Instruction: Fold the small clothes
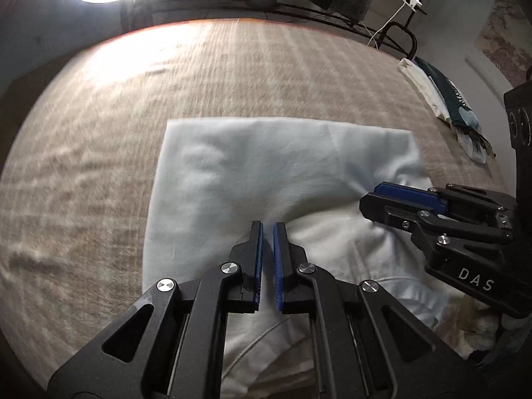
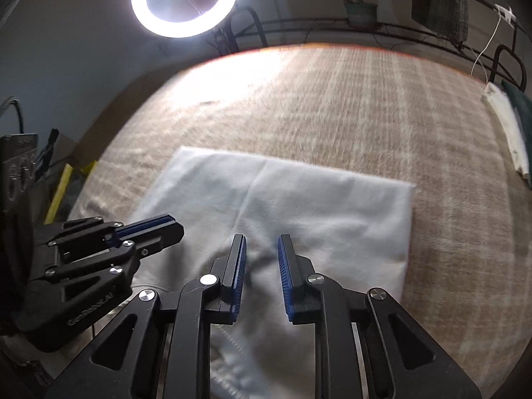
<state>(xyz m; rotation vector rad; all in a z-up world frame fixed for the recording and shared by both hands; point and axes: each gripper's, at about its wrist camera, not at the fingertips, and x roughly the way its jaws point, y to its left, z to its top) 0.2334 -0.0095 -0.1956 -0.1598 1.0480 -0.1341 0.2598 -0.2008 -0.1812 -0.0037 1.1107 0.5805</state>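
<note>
left wrist view is looking down along the left gripper (image 1: 268, 224), its blue-padded fingers sitting almost together with only a thin slit between them and no cloth caught there. the white garment (image 1: 266, 166) is lying folded flat just beyond and beneath the fingertips, spreading over the beige woven cover (image 1: 99, 133). the right gripper (image 1: 369, 196) is hovering off to the right of those fingers, above the garment's rumpled edge. the right wrist view is showing its own fingers standing a little apart, nothing pinched between the pads, the garment's crumpled near part lying under the gap. farther past the fingertips a ring light (image 2: 184, 1) is glaring, and folded clothes (image 1: 449, 99) are lying well off to the right.
</note>
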